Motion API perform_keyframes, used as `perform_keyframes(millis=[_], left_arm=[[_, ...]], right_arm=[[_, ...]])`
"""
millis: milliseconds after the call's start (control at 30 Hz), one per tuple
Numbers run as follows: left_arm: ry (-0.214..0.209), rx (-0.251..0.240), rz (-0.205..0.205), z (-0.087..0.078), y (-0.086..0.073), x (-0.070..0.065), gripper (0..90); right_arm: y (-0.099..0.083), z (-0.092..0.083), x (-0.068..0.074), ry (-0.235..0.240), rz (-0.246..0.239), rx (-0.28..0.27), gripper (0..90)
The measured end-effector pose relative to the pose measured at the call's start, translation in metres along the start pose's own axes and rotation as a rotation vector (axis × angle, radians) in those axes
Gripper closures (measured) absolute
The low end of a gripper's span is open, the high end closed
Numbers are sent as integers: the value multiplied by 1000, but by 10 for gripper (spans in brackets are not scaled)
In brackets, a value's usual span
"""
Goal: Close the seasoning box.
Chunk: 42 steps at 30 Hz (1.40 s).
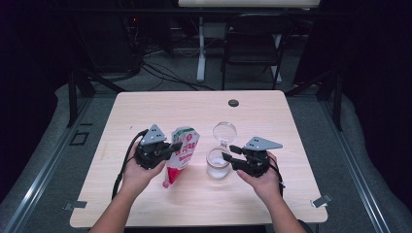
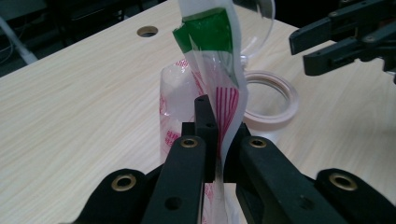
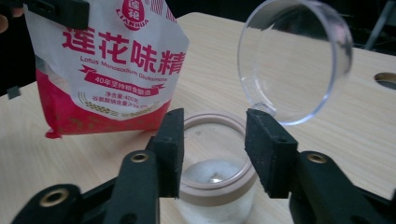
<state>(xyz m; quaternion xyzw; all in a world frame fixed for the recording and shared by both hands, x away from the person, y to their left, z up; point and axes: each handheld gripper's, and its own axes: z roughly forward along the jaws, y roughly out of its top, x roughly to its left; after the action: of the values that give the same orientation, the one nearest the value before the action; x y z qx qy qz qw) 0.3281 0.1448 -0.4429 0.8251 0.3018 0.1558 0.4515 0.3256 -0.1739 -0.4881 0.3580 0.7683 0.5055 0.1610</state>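
Observation:
A red and white seasoning pouch with a green top hangs upright above the table. My left gripper is shut on it, and in the left gripper view the film is pinched between the jaws of this gripper. To its right stands a glass jar with its hinged clear lid swung back. My right gripper is closed on the jar's tan rim, one pad on each side. White powder lies in the jar. The pouch hangs left of the jar, with the lid behind.
The pale wooden table has a dark cable hole near its far edge. A folding chair and a desk leg stand beyond it. Metal clips sit at the front corners. A person's forearms come in over the front edge.

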Motion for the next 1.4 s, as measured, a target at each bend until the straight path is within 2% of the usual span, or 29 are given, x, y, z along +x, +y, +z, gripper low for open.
perform_keyframes(millis=[133,300,367,400,433,567,633,700,800,867,900,1200,1400], left_arm=[[-16,4,0,-4,-10,-4,899],[-28,-10,-29,-10,-28,-7,897],[-28,-10,-29,-10,-28,-7,897],[-32,-6,-44,-12,-34,-8,897],[-34,-5,-53,-13,-40,-9,896],[-36,-7,-57,-14,-49,-13,895],[-42,-9,-63,-13,-51,-14,892],[-46,-11,-58,-13,-55,-16,891],[-41,-24,-61,-14,-58,-20,888],[-39,-26,-61,-14,-59,-21,886],[-37,-31,-66,-15,-61,-22,884],[-40,-51,-79,-13,-64,-26,881],[-36,-60,-82,-13,-66,-29,877]], right_arm=[[3,0,4,30,-15,18,649],[15,-2,15,77,-61,35,721],[18,-2,17,89,-66,33,721],[18,-2,17,89,-66,33,726],[32,1,25,138,-90,33,728],[45,9,38,195,-153,46,722],[46,15,45,234,-169,45,721],[46,18,48,247,-186,53,721],[43,34,56,300,-209,80,722],[41,37,58,308,-212,86,722],[39,41,60,319,-223,106,722],[36,51,59,341,-218,120,731],[30,62,61,360,-226,163,766]])
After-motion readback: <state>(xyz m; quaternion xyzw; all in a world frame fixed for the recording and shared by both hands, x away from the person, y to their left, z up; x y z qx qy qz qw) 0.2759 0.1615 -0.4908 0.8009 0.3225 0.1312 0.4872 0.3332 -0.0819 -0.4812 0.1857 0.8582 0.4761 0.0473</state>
